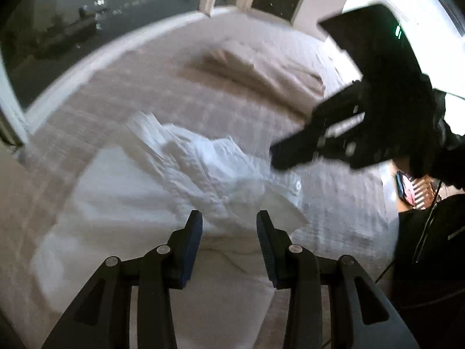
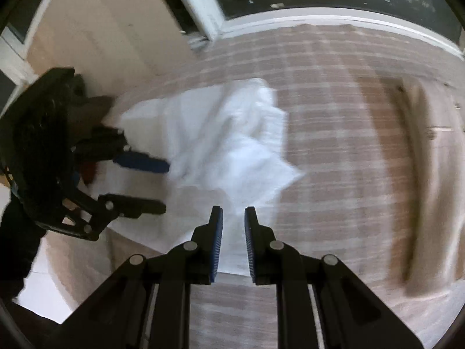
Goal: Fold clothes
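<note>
A white garment (image 1: 203, 171) lies crumpled on a bed with a beige checked cover (image 1: 116, 99); it also shows in the right wrist view (image 2: 221, 133). My left gripper (image 1: 229, 218) is open and empty, just above the garment's near edge; it shows at the left of the right wrist view (image 2: 165, 184). My right gripper (image 2: 234, 213) is open with a narrow gap, empty, over the garment's near corner. In the left wrist view it (image 1: 279, 154) hovers at the right above the garment.
A beige pillow (image 1: 261, 69) lies further up the bed, also at the right in the right wrist view (image 2: 427, 174). Dark windows with white frames (image 1: 87, 14) run along the bed's far side. A wall (image 2: 101, 29) stands beside the bed.
</note>
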Action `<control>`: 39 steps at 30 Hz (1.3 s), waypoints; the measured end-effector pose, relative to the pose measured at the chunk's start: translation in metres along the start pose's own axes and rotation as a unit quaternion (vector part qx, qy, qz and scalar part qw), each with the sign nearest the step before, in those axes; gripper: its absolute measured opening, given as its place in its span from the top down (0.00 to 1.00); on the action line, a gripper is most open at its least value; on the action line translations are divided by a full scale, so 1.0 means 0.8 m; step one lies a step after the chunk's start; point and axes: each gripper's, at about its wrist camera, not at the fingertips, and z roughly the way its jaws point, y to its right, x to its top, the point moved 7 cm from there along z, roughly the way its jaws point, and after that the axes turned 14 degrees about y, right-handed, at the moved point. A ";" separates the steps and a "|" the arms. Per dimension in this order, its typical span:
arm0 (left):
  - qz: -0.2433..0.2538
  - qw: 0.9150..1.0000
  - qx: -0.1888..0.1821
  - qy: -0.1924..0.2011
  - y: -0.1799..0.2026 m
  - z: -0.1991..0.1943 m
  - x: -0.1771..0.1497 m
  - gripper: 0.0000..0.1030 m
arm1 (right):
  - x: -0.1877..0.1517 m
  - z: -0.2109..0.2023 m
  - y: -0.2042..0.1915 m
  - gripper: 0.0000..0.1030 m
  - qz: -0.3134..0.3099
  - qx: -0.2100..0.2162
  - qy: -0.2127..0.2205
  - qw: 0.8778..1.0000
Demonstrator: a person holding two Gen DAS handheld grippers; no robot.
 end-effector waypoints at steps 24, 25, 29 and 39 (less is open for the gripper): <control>-0.356 0.906 0.225 0.036 -0.130 -0.081 -0.144 0.46 | 0.040 0.069 0.008 0.51 0.035 -0.035 -0.012 0.999; -0.362 0.905 0.221 0.028 -0.132 -0.074 -0.150 0.46 | 0.034 0.082 0.001 0.51 -0.004 -0.057 -0.023 0.998; -0.383 0.900 0.207 0.029 -0.136 -0.070 -0.157 0.45 | 0.017 0.114 -0.001 0.50 -0.068 -0.090 -0.062 0.992; -0.382 0.901 0.205 0.022 -0.135 -0.056 -0.149 0.43 | 0.048 0.110 0.062 0.43 0.000 -0.103 -0.048 0.993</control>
